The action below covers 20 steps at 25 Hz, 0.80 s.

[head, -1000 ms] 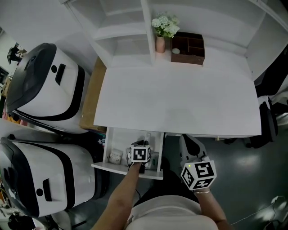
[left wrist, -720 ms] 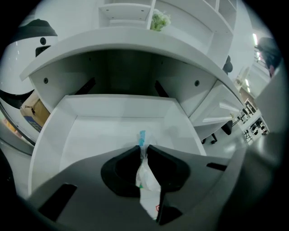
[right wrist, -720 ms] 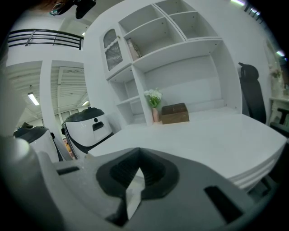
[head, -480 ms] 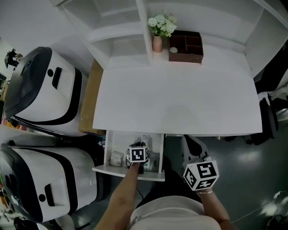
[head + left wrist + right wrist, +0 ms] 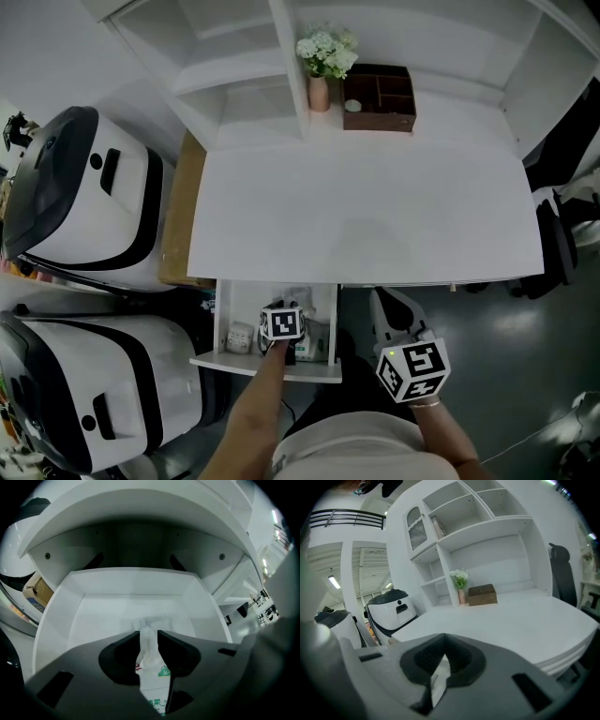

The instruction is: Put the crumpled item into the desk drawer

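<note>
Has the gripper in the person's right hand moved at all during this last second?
No. The right gripper sits just as far below the desk's front edge as before, beside the open drawer.

Crumpled item [image 5: 149,660] in drawer [image 5: 266,367], under desk [image 5: 366,216] front-left edge.

We record, placed by the drawer [image 5: 225,361]:

Left gripper [image 5: 148,634]: matte grey body, dark scooped jaw pockets, rect. slots either side. Jaws have just been opening, crumpled packet [image 5: 151,672] between them. Its marker cube [image 5: 284,324], over the drawer, has black squares on white.

Right gripper [image 5: 442,656]: same grey build, ribbed dark pockets. White housing [image 5: 389,314] and second marker cube [image 5: 413,369] sit right of the drawer, w/ a small green light [image 5: 392,352] on the cube.

Person: pale top [image 5: 347,450], forearms unsleeved.
</note>
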Available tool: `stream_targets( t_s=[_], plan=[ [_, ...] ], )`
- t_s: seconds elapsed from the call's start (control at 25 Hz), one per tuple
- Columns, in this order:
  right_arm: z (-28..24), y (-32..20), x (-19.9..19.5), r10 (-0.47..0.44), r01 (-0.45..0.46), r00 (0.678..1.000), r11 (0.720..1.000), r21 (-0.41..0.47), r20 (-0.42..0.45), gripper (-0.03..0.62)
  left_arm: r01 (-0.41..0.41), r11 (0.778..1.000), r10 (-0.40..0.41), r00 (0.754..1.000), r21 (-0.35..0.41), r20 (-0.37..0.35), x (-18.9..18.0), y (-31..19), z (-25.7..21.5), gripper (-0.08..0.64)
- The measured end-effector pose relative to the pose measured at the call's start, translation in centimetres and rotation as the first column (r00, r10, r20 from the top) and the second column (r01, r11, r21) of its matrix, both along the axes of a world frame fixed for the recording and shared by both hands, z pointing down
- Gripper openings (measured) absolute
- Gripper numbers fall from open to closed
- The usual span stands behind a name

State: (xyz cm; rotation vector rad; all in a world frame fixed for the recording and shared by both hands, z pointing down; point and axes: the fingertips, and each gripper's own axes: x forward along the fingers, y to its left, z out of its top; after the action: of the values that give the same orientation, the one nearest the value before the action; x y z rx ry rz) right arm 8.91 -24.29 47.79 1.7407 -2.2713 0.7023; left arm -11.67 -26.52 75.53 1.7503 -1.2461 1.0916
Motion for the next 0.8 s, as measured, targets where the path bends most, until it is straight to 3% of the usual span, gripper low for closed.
stream_targets(
  t_s=[0.2, 0.4, 0.8],
  plan=[
    [0.2, 0.1, 0.0, -0.002, 0.002, 1.0, 1.0, -0.008, 0.001, 0.003, 0.012, 1.0, -0.012, 1.0, -0.003, 0.014, -0.4, 0.0, -0.5, 0.166],
    [0.0, 0.0, -0.5, -0.016, 0.017, 1.0, 1.0, -0.002, 0.005, 0.003, 0.034, 0.999, -0.034, 0.999, 0.037, 0.0, -0.8, -0.6, -1.7, 0.169],
    [-1.0, 0.2, -2.1, -0.056, 0.056, 0.998, 0.998, 0.026, 0.013, 0.003, 0.088, 0.975, -0.079, 0.995, 0.205, -0.055, -2.1, -1.7, -7.4, 0.169]
  ],
)
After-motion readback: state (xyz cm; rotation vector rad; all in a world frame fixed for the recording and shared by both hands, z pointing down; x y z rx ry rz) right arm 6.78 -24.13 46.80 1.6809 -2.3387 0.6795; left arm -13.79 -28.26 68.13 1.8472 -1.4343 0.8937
